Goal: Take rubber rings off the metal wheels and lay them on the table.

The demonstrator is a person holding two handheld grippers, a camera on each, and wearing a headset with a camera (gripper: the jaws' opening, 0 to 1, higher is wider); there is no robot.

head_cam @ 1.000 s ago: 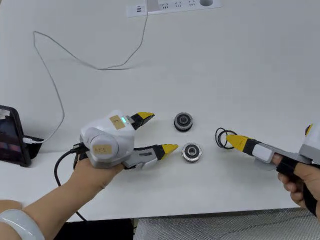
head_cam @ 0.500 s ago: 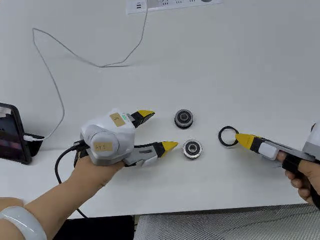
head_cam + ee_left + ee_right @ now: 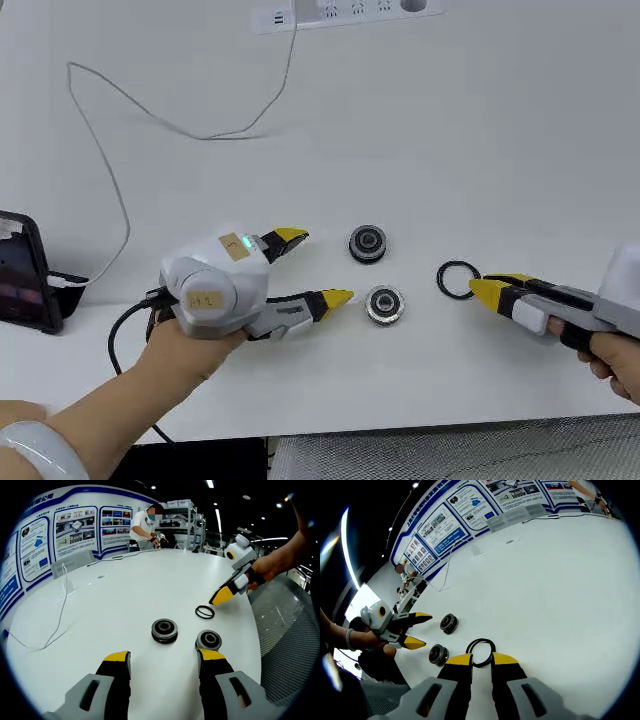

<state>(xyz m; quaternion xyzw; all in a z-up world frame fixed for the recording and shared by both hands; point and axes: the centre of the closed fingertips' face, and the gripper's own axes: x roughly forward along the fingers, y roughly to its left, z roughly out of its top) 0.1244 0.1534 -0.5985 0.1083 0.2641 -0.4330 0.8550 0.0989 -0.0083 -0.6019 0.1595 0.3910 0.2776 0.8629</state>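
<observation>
Head view, from the left: the left gripper is held low over the white table with its jaws spread wide and nothing between them. Its tips point toward two metal wheels, the far wheel and the near wheel, which lie flat and a little apart. Each seems to wear a dark band round its rim, probably a rubber ring yet to come off. Further right a loose rubber ring lies flat on the table. Just beside it, the right gripper has its jaws narrowly parted, clamping nothing. The rings look thin, light and stretchy, and likely cling to the metal; the wheels look small, stiff and apt to slide. The best hold is probably one gripper pinching a wheel across its flat faces while the other catches the band at its edge.
</observation>
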